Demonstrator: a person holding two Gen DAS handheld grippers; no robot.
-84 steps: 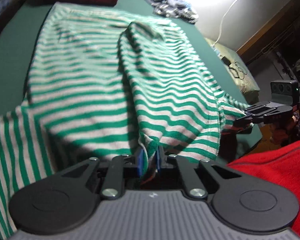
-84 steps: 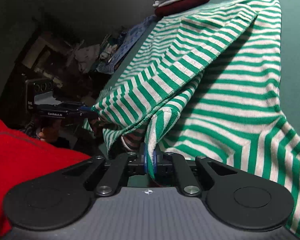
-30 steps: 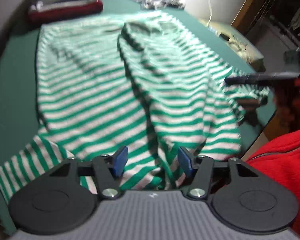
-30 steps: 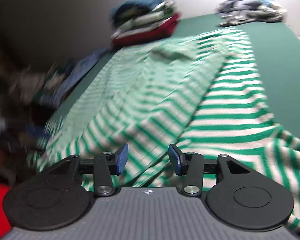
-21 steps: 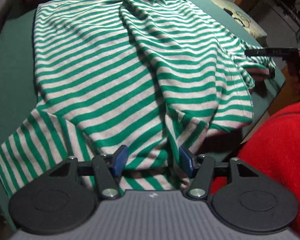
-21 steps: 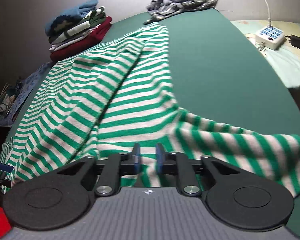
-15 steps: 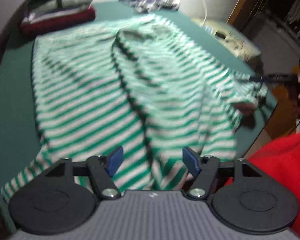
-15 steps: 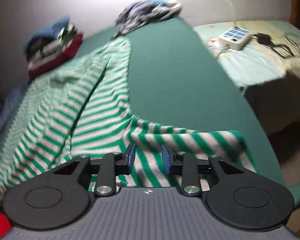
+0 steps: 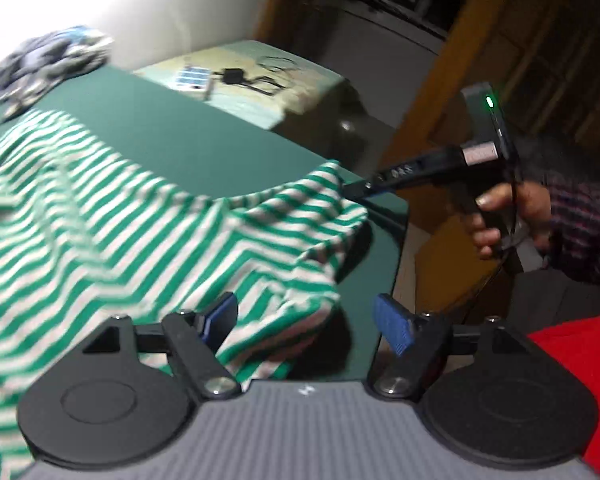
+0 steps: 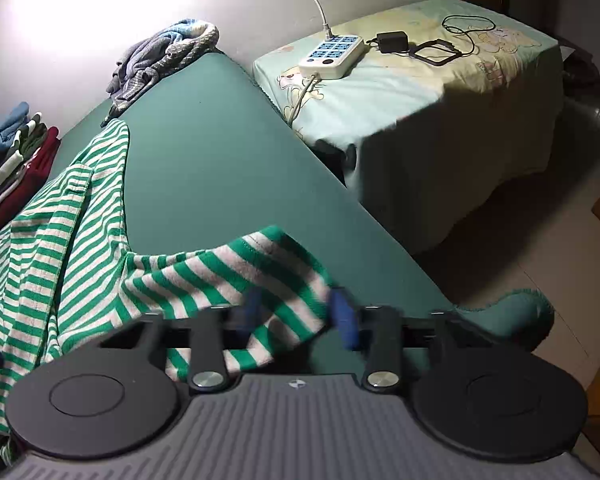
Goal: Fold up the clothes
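Two grippers, both spread wide, neither clamping anything. Left gripper (image 9: 306, 320) low over near edge of green surface (image 9: 204, 148); striped shirt (image 9: 112, 224) spread ahead and to its left, hem bunched just under left finger. Right gripper (image 10: 298, 314) with sleeve end of shirt (image 10: 236, 276) lying loose between its fingers, pads blurred. Folded stack (image 10: 16, 164) far left of right gripper. Crumpled garment (image 10: 164, 56) far ahead. Power strip (image 10: 332, 54) ahead to right, on a cloth-covered stand.
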